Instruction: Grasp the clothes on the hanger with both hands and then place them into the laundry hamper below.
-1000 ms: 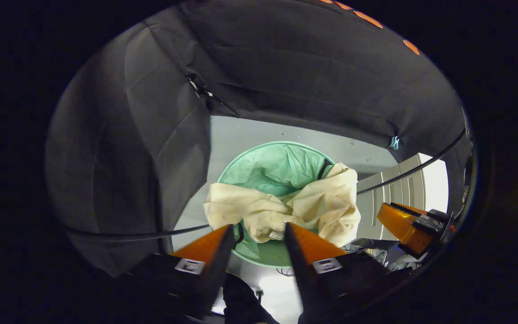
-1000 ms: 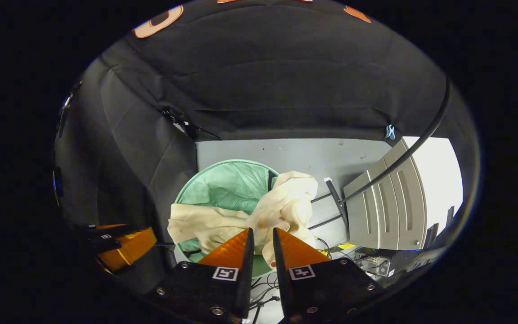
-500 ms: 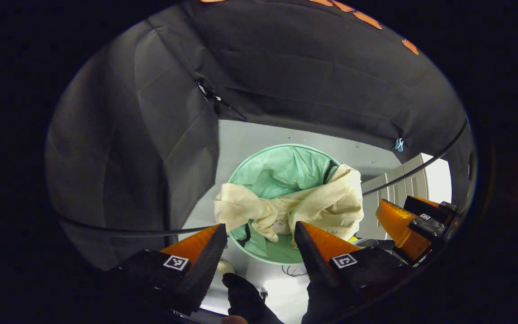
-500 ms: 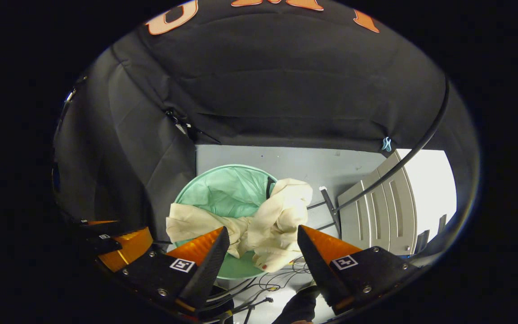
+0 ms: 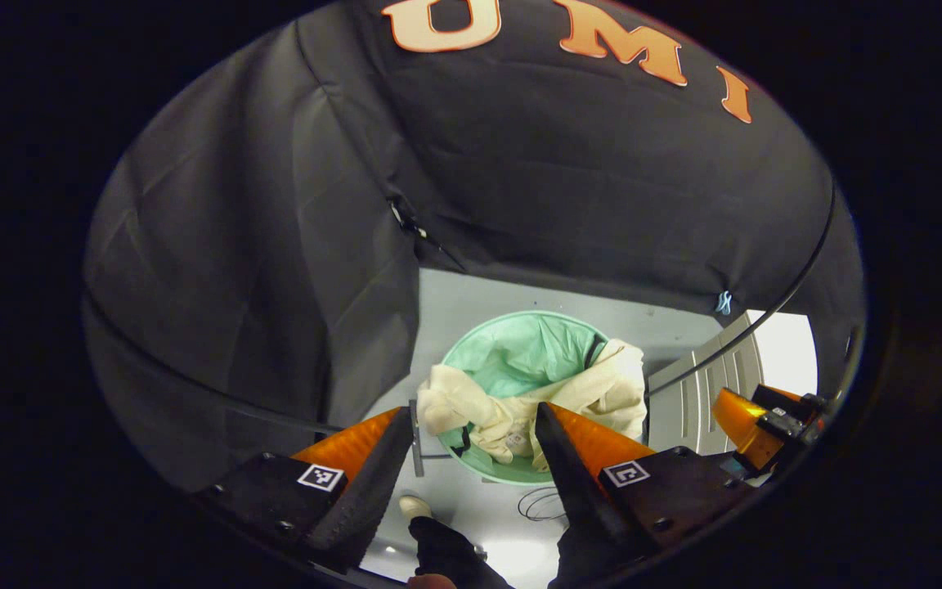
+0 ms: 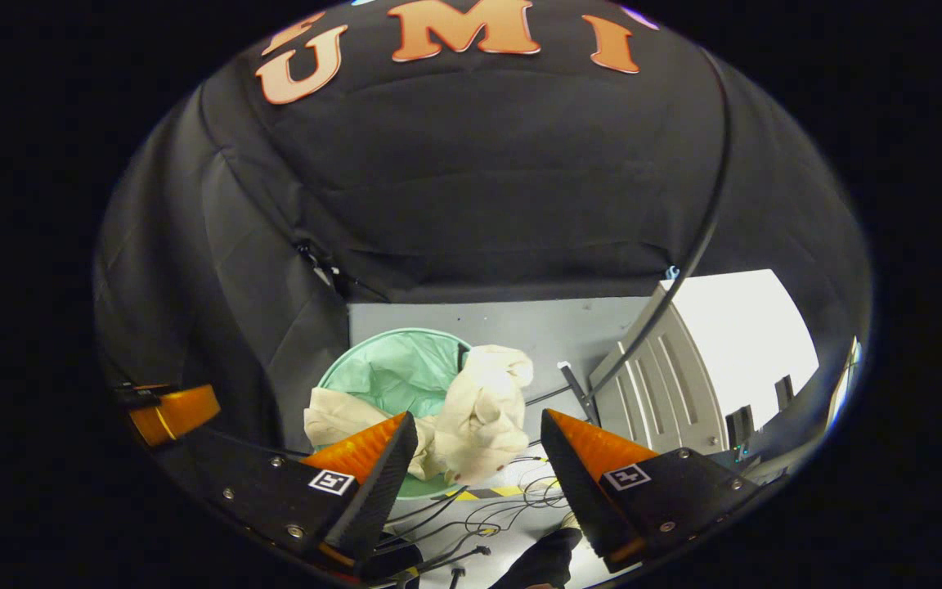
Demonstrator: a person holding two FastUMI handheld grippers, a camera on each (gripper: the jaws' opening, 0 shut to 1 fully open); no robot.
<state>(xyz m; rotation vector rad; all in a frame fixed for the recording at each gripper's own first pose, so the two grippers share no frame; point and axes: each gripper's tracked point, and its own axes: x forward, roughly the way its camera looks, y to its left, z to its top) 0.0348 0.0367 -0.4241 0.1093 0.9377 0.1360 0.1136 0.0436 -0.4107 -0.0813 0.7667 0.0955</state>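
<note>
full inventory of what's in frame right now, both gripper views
laundry hamper: 1, mint green, round, on the floor below.
clothes: 1, cream, draped over the hamper's rim, partly inside.
floor: grey.
cabinet: 1, grey, panelled, right of the hamper.
cables: several, dark, on the floor near the hamper.
black rod: 1, curved, above the cabinet.
left gripper: 1, open, above the hamper.
right gripper: 1, open, above the clothes.

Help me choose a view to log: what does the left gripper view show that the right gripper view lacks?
Left gripper view: the right gripper and a pale shoe tip. Right gripper view: the left gripper and striped floor tape. Both: the green hamper with the cream garment draped over its rim, each view's own fingers open.
</note>
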